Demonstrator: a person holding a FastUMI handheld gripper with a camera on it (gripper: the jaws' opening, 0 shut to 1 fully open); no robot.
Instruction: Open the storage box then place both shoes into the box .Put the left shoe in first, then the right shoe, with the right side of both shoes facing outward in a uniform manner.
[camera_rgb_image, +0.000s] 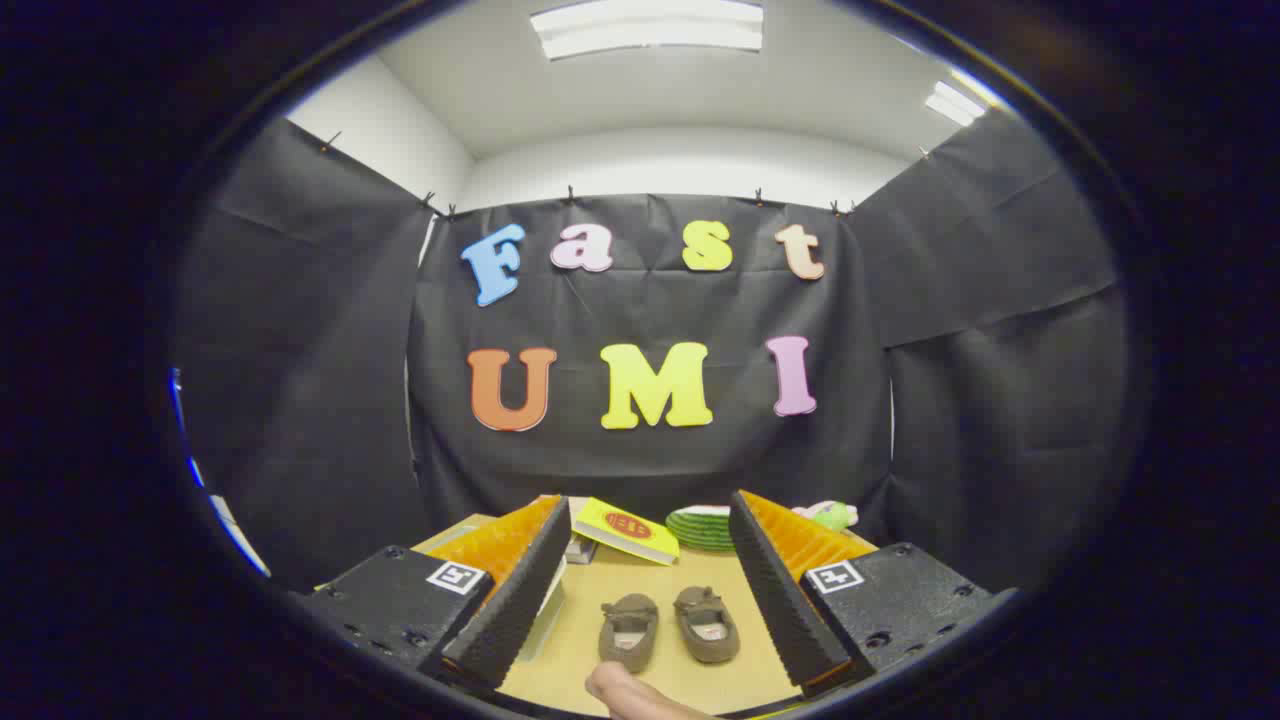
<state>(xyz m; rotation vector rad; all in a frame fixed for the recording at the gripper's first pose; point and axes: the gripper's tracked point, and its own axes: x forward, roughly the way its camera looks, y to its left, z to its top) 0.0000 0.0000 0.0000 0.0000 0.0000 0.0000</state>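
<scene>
Two small brown shoes lie side by side on the tan table (690, 675), toes pointing away from me: one shoe (628, 630) on the left, the other shoe (706, 623) on the right. My gripper (650, 585) hovers above them, open, with the shoes showing in the wide gap between its fingers (515, 595). Nothing is held. A pale flat edge (545, 620), perhaps part of the storage box, peeks out from behind the left finger; I cannot tell what it is.
A person's fingertip (625, 693) pokes in just below the shoes. Beyond them a yellow book (625, 530) leans on a stack. A pile of green plates (703, 527) and a pink-green toy (830, 515) sit at the table's far side by the black cloth wall.
</scene>
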